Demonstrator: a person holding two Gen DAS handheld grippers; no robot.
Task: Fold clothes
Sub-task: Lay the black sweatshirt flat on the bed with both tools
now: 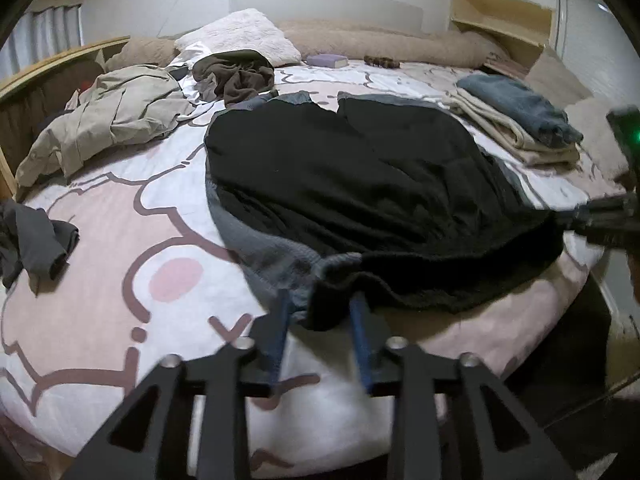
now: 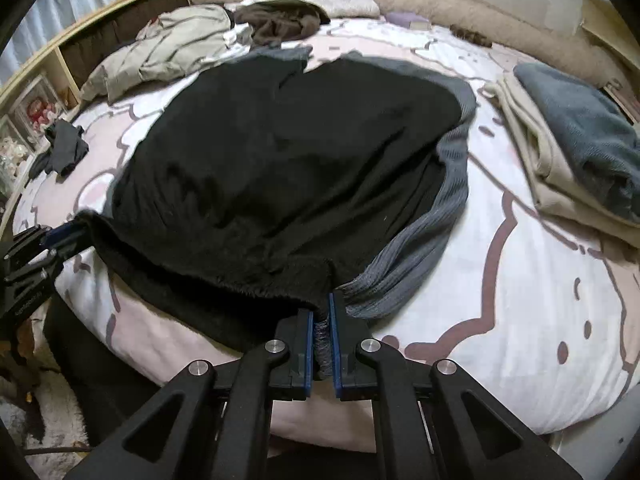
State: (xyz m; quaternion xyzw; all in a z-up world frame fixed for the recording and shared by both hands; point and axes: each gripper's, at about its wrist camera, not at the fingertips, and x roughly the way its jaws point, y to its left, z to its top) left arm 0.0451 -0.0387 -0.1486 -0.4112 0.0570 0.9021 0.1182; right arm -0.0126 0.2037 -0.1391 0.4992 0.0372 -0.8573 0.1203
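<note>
Left wrist view: black garment (image 1: 360,184) lies spread mid-bed (image 1: 132,240), folded stack (image 1: 520,120) beyond it to the right. Left hand-held gripper (image 1: 320,304) stands parted at its near hem, pads not pressing. No writing is legible.

Right wrist view: right hand-held gripper (image 2: 322,320) clamps the garment's near hem corner; small print on the left gripper's body is unreadable.

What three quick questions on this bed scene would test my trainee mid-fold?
1. True or false: the right hand-held gripper is shut on the black and grey garment.
2. Which lies on top of the folded stack: A) blue-grey towel, B) khaki garment?
3. Fill in: the left hand-held gripper has its jaws ____.

Key: 1 true; 2 A; 3 open, with the garment's hem between them.
</note>
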